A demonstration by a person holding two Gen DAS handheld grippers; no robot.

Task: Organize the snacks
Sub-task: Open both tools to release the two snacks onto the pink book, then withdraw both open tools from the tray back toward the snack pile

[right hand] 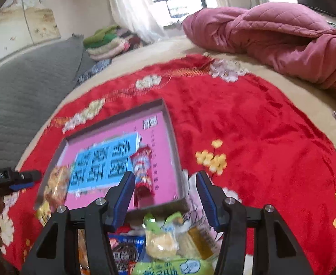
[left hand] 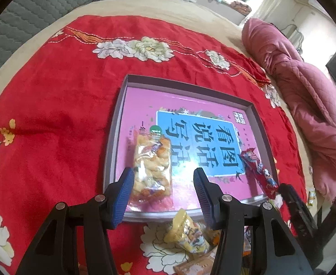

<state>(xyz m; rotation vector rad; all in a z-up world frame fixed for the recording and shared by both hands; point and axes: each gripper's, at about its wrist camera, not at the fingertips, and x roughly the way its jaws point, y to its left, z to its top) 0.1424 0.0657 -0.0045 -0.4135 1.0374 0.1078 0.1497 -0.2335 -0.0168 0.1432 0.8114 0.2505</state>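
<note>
A shallow grey box (left hand: pixel 113 137) with a pink and blue printed bottom lies on a red flowered blanket (left hand: pixel 53 96). In it lie a clear orange cracker pack (left hand: pixel 150 165) on the left and a red stick pack (left hand: pixel 258 171) on the right. My left gripper (left hand: pixel 162 197) is open and empty, just above the box's near edge. My right gripper (right hand: pixel 164 197) is open and empty over the box's near right corner (right hand: pixel 179 183). The red stick pack (right hand: pixel 142 167) and the cracker pack (right hand: pixel 57 183) show there too. Loose snacks (right hand: pixel 165 240) lie in a pile in front of the box.
A pink quilt (left hand: pixel 305 105) is bundled at the right of the bed. A grey headboard (right hand: pixel 26 96) and folded clothes (right hand: pixel 108 43) stand at the far side. More packs (left hand: pixel 188 231) lie under the left gripper. The right gripper's dark body (left hand: pixel 305 208) shows at the right.
</note>
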